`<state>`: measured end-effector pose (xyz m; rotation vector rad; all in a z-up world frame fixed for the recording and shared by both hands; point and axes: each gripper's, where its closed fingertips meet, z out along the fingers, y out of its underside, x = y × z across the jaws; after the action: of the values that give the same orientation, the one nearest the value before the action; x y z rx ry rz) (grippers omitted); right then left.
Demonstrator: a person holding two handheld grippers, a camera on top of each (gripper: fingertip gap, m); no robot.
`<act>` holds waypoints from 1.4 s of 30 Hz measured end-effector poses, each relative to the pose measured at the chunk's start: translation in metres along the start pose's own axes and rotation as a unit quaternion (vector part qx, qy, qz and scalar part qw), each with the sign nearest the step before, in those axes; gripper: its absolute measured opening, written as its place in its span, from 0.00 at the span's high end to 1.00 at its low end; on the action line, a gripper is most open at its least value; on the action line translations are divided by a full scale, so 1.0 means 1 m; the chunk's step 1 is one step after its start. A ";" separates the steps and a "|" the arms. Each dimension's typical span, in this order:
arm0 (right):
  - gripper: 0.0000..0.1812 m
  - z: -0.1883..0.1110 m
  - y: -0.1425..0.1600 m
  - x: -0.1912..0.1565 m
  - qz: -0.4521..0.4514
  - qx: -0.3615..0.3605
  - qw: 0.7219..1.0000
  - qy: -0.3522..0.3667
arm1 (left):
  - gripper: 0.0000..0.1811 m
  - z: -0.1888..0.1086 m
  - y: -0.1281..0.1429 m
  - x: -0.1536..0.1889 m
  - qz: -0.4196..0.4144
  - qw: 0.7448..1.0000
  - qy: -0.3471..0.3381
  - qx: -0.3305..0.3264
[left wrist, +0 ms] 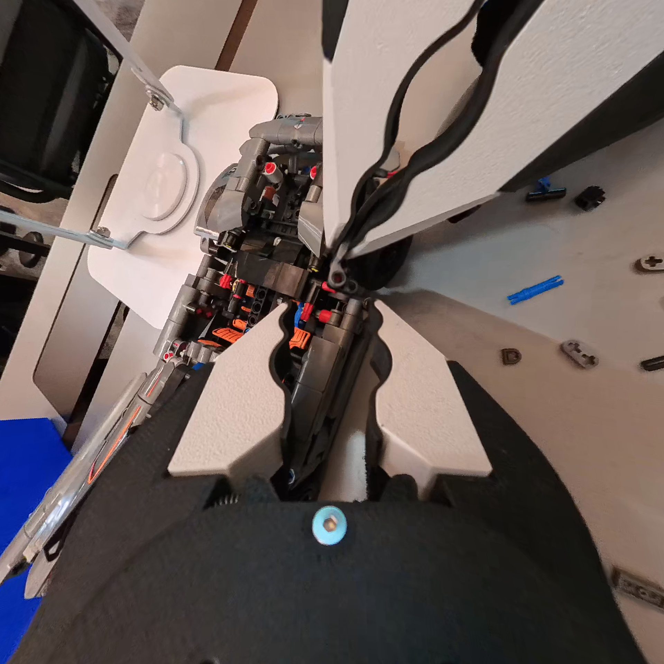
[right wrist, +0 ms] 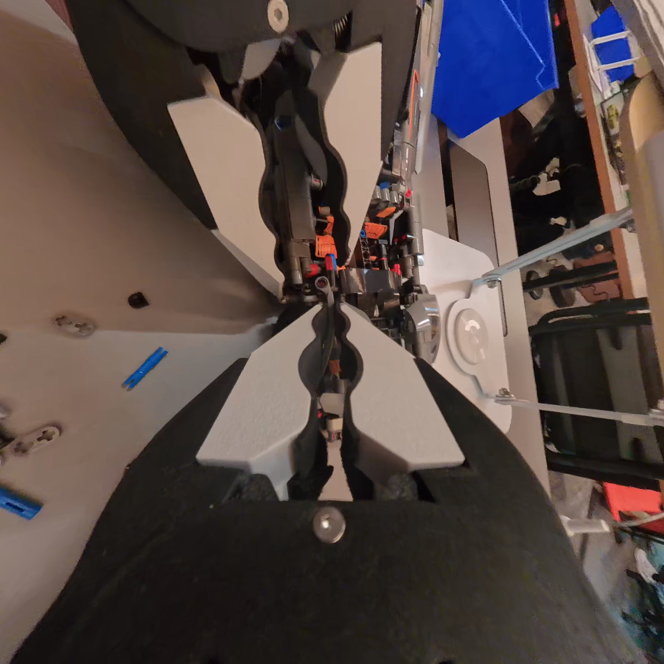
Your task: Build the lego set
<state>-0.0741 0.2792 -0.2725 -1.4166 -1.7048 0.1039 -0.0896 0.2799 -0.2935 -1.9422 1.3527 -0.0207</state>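
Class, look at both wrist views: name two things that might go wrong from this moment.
1. The right gripper pinches a thin black piece at its very tip against the car model; it may slip or twist.
2. The left gripper clamps one side of the car; pushing could shift it or pop parts loose.

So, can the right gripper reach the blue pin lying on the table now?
Probably not yet: the right gripper is shut on a thin black piece at the car model. The blue pin lies unobstructed.
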 end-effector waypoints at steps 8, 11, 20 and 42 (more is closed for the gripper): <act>1.00 0.005 0.001 0.000 -0.033 -0.002 0.998 0.052 | 0.81 0.001 -0.001 -0.003 -0.016 1.000 -0.007 0.009; 1.00 0.006 0.001 0.003 -0.026 0.003 0.998 0.060 | 0.81 0.001 -0.002 -0.004 -0.020 1.000 -0.010 0.013; 1.00 0.008 0.004 0.004 -0.046 0.006 0.996 0.078 | 0.81 0.002 -0.002 -0.007 -0.009 0.999 -0.026 0.021; 0.97 0.009 0.003 -0.001 -0.040 0.007 0.999 0.027 | 0.82 0.002 -0.001 -0.007 -0.005 1.000 -0.020 0.021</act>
<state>-0.0783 0.2831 -0.2801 -1.3281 -1.7113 0.0329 -0.0905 0.2868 -0.2917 -1.9047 1.3069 -0.0134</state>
